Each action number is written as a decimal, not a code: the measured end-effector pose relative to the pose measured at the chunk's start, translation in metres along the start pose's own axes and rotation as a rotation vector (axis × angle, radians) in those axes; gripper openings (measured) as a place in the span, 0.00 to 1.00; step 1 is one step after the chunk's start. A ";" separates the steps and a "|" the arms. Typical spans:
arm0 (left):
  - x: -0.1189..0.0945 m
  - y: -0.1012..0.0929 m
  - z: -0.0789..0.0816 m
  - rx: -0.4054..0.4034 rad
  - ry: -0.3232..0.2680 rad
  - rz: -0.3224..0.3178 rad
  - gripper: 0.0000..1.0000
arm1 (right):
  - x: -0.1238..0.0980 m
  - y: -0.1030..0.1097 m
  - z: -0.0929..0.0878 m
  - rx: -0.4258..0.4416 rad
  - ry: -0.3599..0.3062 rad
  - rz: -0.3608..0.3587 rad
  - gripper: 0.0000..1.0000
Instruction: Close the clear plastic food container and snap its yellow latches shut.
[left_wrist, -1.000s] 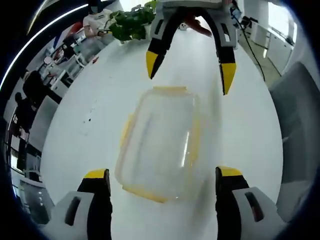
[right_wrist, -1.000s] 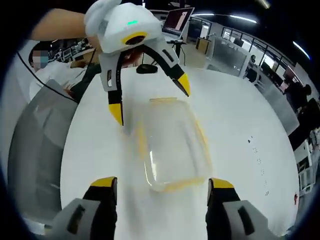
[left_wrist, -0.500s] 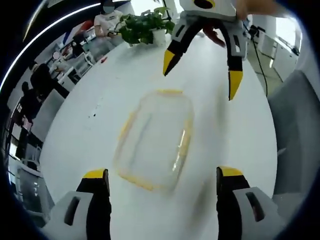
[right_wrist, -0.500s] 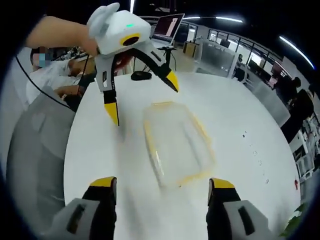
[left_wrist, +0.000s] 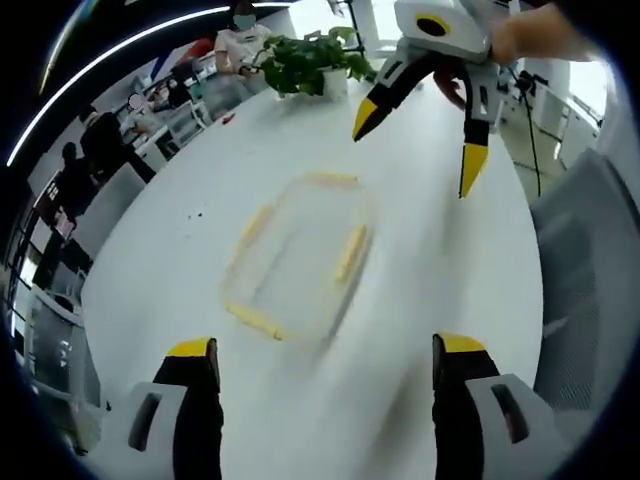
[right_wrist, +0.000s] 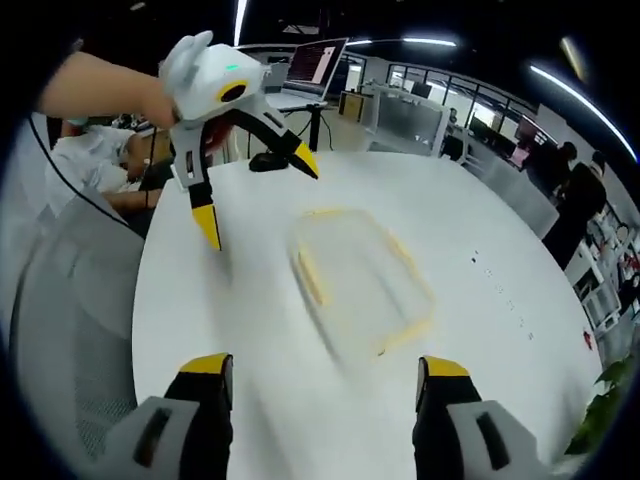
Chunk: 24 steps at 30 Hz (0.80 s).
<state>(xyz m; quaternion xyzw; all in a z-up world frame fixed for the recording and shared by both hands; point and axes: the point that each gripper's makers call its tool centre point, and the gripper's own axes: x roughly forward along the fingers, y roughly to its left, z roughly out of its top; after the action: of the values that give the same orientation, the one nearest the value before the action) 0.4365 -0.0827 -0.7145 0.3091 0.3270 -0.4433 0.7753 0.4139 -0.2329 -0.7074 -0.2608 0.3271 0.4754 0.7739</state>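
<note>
On the white counter (left_wrist: 150, 260), roughly at its middle, lies the clear plastic food container (left_wrist: 295, 255), with both hand-held grippers held above and away from it. In the left gripper view the left hand-held gripper (left_wrist: 318, 365) stands released, its two yellow-tipped jaws spread wide with nothing between them, and the container sits ahead of the gap. Opposite it, the right hand-held gripper (left_wrist: 420, 135) hangs over the far side of the counter, jaws apart and gripping nothing. The right gripper view gives the same from the other end: the right hand-held gripper (right_wrist: 320, 370) is released, the container (right_wrist: 360, 280) lies beyond its jaws, and the left hand-held gripper (right_wrist: 250, 190) hovers past it, carried by a person's hand.

As for progress, the container looks low and flat with its lid on, and yellow latches (left_wrist: 349, 252) run along its sides and ends. The pictures are blurred, so I cannot tell whether each latch is pressed fully home. With both tools clear of it and holding nothing, I judge the closing likely done or nearly so; what may remain is a check of any latch still standing off.

Compared with a second ago, both cameras have pulled up and back: the container appears smaller and farther from the jaws in each view, more of the counter and the office around it shows, and the opposite tool has risen higher above the counter. The container itself seems to lie where it was.
</note>
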 end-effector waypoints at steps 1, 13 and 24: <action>-0.001 -0.001 -0.001 -0.004 0.000 0.005 0.85 | 0.000 0.002 -0.001 0.011 0.000 0.001 0.74; -0.016 -0.019 -0.009 -0.086 -0.046 0.016 0.86 | -0.012 0.014 -0.007 0.064 -0.032 -0.042 0.74; -0.029 -0.031 -0.014 -0.116 -0.085 0.065 0.86 | -0.029 0.028 -0.015 0.099 -0.073 -0.091 0.75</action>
<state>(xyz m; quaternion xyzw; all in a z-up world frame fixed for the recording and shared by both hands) 0.3942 -0.0706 -0.7056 0.2551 0.3088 -0.4110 0.8189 0.3745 -0.2483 -0.6975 -0.2194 0.3097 0.4321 0.8181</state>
